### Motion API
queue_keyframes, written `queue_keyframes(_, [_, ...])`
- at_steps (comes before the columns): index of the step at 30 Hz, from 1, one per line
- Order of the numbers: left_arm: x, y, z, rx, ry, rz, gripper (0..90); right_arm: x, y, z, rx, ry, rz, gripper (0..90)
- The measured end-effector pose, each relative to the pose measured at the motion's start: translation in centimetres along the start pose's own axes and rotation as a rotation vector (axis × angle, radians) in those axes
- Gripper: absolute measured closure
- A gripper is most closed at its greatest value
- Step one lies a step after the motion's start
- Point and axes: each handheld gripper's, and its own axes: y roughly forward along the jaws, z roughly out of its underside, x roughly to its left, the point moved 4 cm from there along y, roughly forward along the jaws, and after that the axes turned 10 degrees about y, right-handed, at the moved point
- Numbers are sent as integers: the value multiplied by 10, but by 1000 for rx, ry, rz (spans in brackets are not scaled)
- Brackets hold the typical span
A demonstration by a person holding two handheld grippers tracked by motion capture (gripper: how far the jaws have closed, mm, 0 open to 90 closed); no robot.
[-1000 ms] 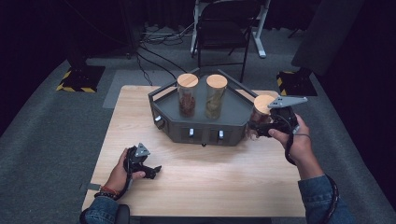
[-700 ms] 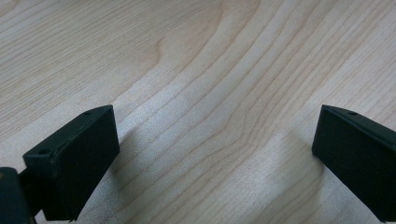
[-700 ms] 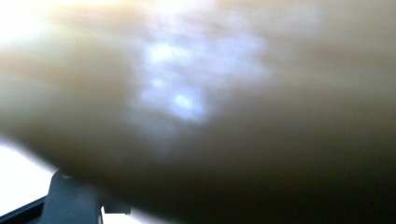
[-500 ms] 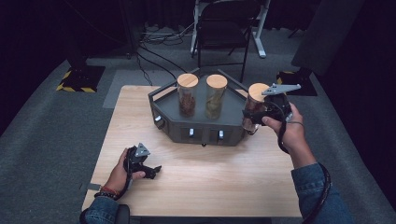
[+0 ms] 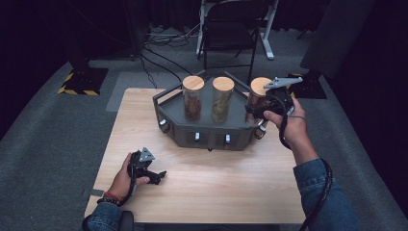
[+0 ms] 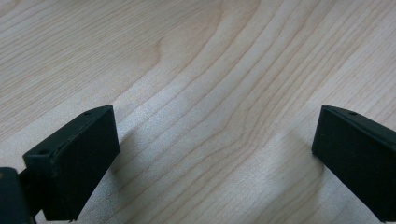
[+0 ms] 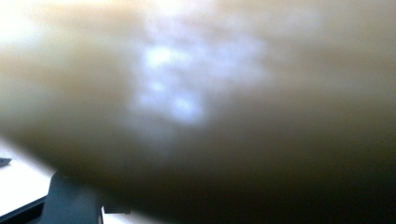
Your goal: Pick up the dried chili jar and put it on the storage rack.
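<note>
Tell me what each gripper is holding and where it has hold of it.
The right gripper clamps the third jar by its glass side, below the wooden lid. The left gripper holds nothing, its jaws open over the table.

Around your table: what stands apart from the work

You have a pale wooden table (image 5: pixel 207 187) on grey carpet (image 5: pixel 45 144); two clear glass jars with round wooden lids stand upright side by side, one holding reddish-brown pieces (image 5: pixel 193 97), the other pale greenish ones (image 5: pixel 223 99); beyond the far edge a black folding chair (image 5: pixel 229 33) faces you; black cables (image 5: pixel 159 53) trail over the floor, and a yellow-and-black striped mat corner (image 5: pixel 77 89) lies at far left.
</note>
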Motion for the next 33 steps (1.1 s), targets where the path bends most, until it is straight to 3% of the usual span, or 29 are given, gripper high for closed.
queue_keyframes(14, [0,0,0,0,0,0,3,1,22,-8,0,15,8,254])
queue_keyframes(33, [0,0,0,0,0,0,3,-1,48,-5,17,28,-8,254])
